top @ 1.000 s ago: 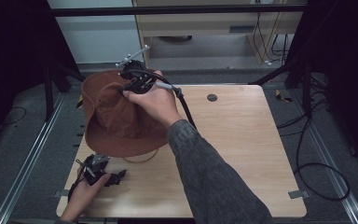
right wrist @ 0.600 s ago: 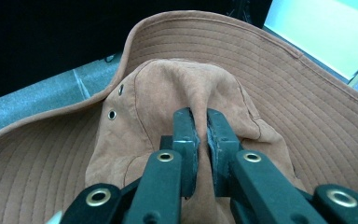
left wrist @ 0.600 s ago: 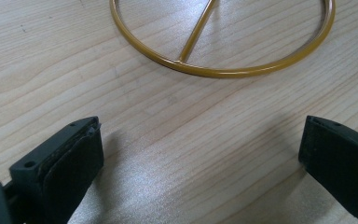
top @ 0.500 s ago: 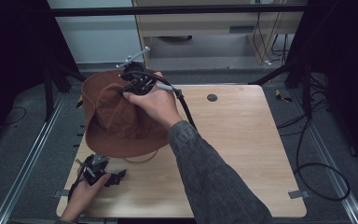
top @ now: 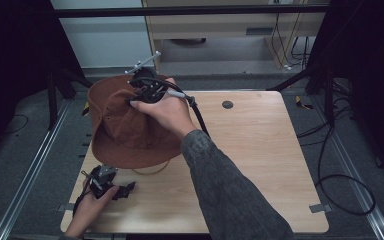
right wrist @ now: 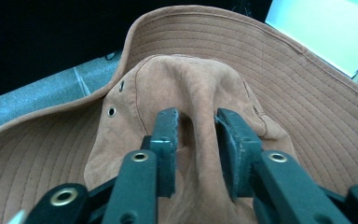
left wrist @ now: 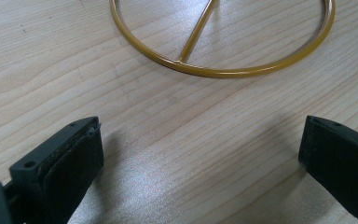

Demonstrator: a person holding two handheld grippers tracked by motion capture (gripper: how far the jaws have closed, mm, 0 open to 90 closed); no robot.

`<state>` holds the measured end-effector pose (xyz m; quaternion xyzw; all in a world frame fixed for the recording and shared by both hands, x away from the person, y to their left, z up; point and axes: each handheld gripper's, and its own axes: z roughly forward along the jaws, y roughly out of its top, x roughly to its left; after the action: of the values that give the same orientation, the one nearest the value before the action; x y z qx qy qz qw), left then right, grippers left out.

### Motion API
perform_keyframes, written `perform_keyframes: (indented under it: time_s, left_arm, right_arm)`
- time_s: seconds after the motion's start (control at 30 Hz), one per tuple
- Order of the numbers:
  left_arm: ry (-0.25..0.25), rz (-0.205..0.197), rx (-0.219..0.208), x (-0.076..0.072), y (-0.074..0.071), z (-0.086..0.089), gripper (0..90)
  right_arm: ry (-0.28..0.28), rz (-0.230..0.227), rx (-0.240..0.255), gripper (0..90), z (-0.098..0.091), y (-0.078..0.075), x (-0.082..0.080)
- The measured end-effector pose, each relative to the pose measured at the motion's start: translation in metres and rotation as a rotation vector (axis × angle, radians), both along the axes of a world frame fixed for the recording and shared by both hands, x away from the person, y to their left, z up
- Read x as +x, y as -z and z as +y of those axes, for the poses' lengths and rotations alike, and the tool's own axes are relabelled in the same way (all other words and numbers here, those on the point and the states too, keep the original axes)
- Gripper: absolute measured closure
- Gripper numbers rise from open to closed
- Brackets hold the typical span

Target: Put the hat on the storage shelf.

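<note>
One hat (top: 125,130), crown up, brim level

Brown brimmed hat (top: 125,130), crown pinched

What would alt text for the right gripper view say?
A hand-held gripper has its two black jaws on either side of a raised fold in the crown of a brown brimmed hat, with a sliver of grey floor beyond the brim.

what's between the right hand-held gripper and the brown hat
Nothing visible. The right hand-held gripper sits on the brown hat, a fold of its crown between the jaws, which have just been opening.
</note>
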<state>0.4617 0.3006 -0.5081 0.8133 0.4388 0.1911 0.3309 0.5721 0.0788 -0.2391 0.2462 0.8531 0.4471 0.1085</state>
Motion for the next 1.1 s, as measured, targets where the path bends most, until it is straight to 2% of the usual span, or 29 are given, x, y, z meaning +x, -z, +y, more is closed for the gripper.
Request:
perform_keyframes:
  time_s: [0.23,0.3,0.33,0.83,0.9,0.97,1.0,1.07,1.1]
  left_arm:
    - [0.0,0.0,0.001,0.0,0.0,0.0,0.0]
    - [0.0,-0.001,-0.001,0.0,0.0,0.0,0.0]
    - [-0.001,-0.001,-0.001,0.0,0.0,0.0,0.0]
    - [-0.002,-0.002,-0.002,0.0,0.0,0.0,0.0]
    - [-0.002,-0.002,-0.001,0.0,0.0,0.0,0.0]
    - [-0.003,-0.002,-0.002,0.0,0.0,0.0,0.0]
    - [-0.001,-0.002,-0.001,0.0,0.0,0.0,0.0]
    - [-0.002,-0.002,0.0,0.0,0.0,0.0,0.0]
    - [-0.004,-0.001,-0.002,0.0,0.0,0.0,0.0]
  right_arm:
    - [0.027,-0.009,0.001,43.4,-0.007,-0.007,-0.006]
    - [0.031,-0.009,0.002,41.7,-0.008,-0.007,-0.007]
    - [0.034,-0.016,-0.001,37.9,-0.011,-0.008,-0.009]
    - [0.042,-0.013,0.013,16.1,-0.036,-0.011,-0.023]
    - [0.059,-0.018,0.009,11.7,-0.044,-0.006,-0.027]
    - [0.064,-0.018,0.009,11.5,-0.048,-0.004,-0.028]
    - [0.073,-0.02,0.023,10.3,-0.057,-0.002,-0.03]
    - [0.075,-0.02,0.023,9.3,-0.061,-0.001,-0.031]
    - [0.084,-0.027,0.011,8.3,-0.071,-0.001,-0.032]
